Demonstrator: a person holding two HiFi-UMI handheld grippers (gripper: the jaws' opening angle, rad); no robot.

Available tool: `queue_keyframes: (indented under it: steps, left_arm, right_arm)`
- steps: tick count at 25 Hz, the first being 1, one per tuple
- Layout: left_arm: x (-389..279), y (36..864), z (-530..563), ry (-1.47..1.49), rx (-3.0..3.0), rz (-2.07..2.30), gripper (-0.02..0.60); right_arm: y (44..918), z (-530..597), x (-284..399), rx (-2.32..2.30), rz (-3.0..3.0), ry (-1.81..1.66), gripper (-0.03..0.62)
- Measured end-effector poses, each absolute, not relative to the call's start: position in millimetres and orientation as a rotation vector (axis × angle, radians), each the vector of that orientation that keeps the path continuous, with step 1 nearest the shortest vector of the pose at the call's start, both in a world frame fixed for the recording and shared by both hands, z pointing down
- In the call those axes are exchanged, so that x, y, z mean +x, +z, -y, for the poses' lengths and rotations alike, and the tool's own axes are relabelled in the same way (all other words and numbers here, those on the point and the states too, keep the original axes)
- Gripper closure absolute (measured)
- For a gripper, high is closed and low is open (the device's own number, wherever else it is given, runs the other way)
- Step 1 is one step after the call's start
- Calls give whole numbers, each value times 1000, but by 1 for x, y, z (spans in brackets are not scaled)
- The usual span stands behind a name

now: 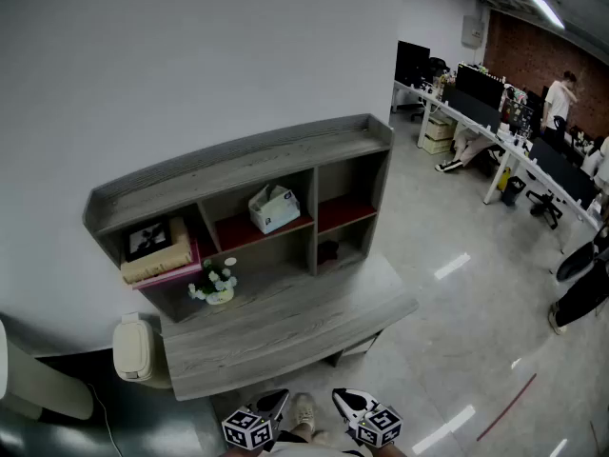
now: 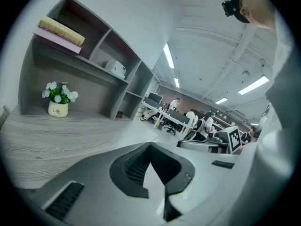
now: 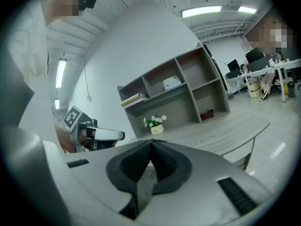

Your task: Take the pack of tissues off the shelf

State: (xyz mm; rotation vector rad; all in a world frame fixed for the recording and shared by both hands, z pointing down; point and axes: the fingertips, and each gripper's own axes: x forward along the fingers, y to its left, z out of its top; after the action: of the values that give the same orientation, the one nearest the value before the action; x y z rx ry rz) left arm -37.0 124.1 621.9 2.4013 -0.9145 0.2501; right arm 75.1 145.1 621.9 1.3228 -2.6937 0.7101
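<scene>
Your left gripper [image 1: 277,399] and right gripper [image 1: 342,399] hang side by side at the 6 o'clock edge of the head view, just short of the grey desk [image 1: 285,336]. Each one has its jaws pressed together with nothing between them; both gripper views show the dark pads meeting in a point.

The pack of tissues [image 1: 274,208] lies at about 12 o'clock from your grippers and well apart from them. It is in the upper middle compartment of the shelf [image 1: 249,156], resting on the red board and tilted a little. The shelf stands at the back of the desk against the white wall.

In the compartment at 11 o'clock, a stack of books [image 1: 158,254] lies flat. Below it, a small flower pot [image 1: 218,286] stands on the desk top. A small dark red thing [image 1: 328,251] sits in the lower compartment at 1 o'clock; you cannot tell what it is. A white bin [image 1: 133,348] stands beside the desk at 9 o'clock.
</scene>
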Motion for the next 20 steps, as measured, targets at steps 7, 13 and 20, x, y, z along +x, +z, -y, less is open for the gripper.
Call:
queue_keyframes:
  steps: [7,13,20]
  left_arm:
    - [-44,618,-136,247,2418,916,569]
    - [-50,620,-141,257,2408,945,569]
    - [-44,606,-135,240,2446,945,569]
  right_arm:
    - [622,-156,73,1355,2687,701,589]
    - [617,-158,69,1339,2715,701,589]
    - [615,-157,73,1362,2717,710,589]
